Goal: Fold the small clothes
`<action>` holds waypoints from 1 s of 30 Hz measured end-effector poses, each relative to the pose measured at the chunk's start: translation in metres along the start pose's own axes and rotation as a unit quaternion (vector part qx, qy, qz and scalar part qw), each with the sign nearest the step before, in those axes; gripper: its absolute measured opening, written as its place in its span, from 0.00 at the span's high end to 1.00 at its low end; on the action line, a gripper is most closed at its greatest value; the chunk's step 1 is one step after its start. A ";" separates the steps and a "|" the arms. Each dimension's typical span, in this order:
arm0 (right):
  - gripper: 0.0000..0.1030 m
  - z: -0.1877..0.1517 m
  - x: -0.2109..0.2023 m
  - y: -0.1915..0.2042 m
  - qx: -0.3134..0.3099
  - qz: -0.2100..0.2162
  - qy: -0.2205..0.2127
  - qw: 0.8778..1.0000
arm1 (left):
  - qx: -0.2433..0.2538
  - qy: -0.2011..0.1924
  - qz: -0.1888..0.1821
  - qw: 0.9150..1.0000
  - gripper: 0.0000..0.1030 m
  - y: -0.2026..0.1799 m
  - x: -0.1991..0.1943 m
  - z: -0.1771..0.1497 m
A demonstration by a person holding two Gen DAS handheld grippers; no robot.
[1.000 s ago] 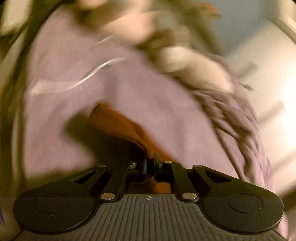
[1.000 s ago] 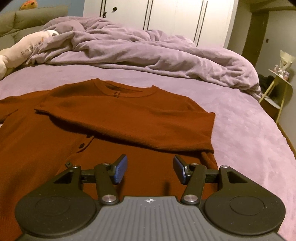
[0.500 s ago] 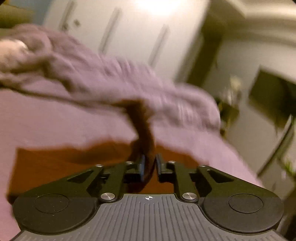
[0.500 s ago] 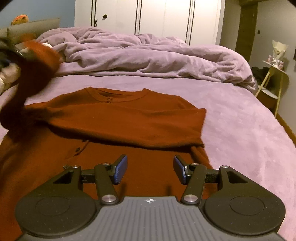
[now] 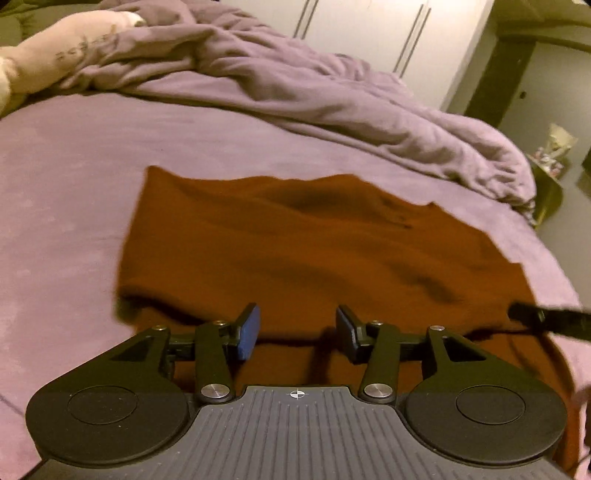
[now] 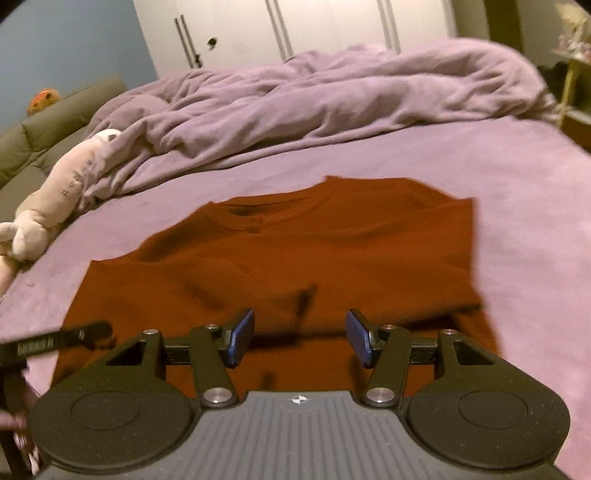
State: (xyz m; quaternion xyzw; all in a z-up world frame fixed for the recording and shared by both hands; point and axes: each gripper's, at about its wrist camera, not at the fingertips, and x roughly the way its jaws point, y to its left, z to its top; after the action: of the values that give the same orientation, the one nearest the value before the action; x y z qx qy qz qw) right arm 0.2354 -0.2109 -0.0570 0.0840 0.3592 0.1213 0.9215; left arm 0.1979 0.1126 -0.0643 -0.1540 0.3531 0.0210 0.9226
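Shirt [image 5: 295, 251]: rust-brown knit top, laid flat on the bed [image 5: 66, 177], both side parts seen folded in over the body; neckline with small button placket is seen at the far end in the right wrist view [image 6: 258, 221].
Shirt position: mid-bed, nearer the front edge than the crumpled duvet [image 5: 295, 88]; well apart from the duvet.
Left gripper [image 5: 297, 332]: held over the near hem of the shirt, pointed down and forward; fingers [image 5: 247, 332] apart and opening, nothing between them, cloth is seen only below the gap.
Right gripper [image 6: 299, 338]: held over the near part of the shirt; blue-padded fingers [image 6: 242, 338] apart, gap empty, no fabric gripped.
Cross views: a dark bar of the right gripper is seen at the right edge of the left wrist view; a dark bar of the left gripper at the left edge of the right wrist view. Both blurred.
Plush toy [image 6: 62, 184]: pale, lying at the left side of the bed, partly tucked under the duvet edge.
Background: white wardrobe doors [image 6: 295, 26] behind the bed; small side table [image 5: 550, 177] to the right, contents too blurred to be told.
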 end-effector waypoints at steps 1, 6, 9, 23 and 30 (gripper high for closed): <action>0.47 0.004 0.011 0.002 0.002 0.004 0.010 1.000 | 0.002 0.001 0.005 1.000 0.51 0.004 -0.002 -0.002; 0.72 0.011 0.050 0.003 0.036 0.026 0.056 0.997 | 0.011 0.010 0.025 1.000 0.47 0.016 -0.008 -0.014; 0.95 0.013 0.054 0.010 0.030 0.042 0.061 0.997 | 0.011 0.010 0.025 1.000 0.46 0.016 -0.006 -0.013; 0.96 0.036 0.029 -0.043 -0.054 -0.162 -0.026 0.985 | 0.002 0.013 0.040 0.999 0.42 0.004 0.017 0.006; 1.00 0.035 0.031 -0.052 -0.048 -0.162 -0.035 0.985 | -0.005 0.019 0.043 0.999 0.43 0.002 0.026 0.016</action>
State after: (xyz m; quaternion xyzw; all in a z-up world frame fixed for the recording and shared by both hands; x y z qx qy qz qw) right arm 0.2898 -0.2540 -0.0638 -0.0150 0.3292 -0.0151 0.9440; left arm 0.2272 0.1176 -0.0712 -0.1436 0.3765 0.0594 0.9133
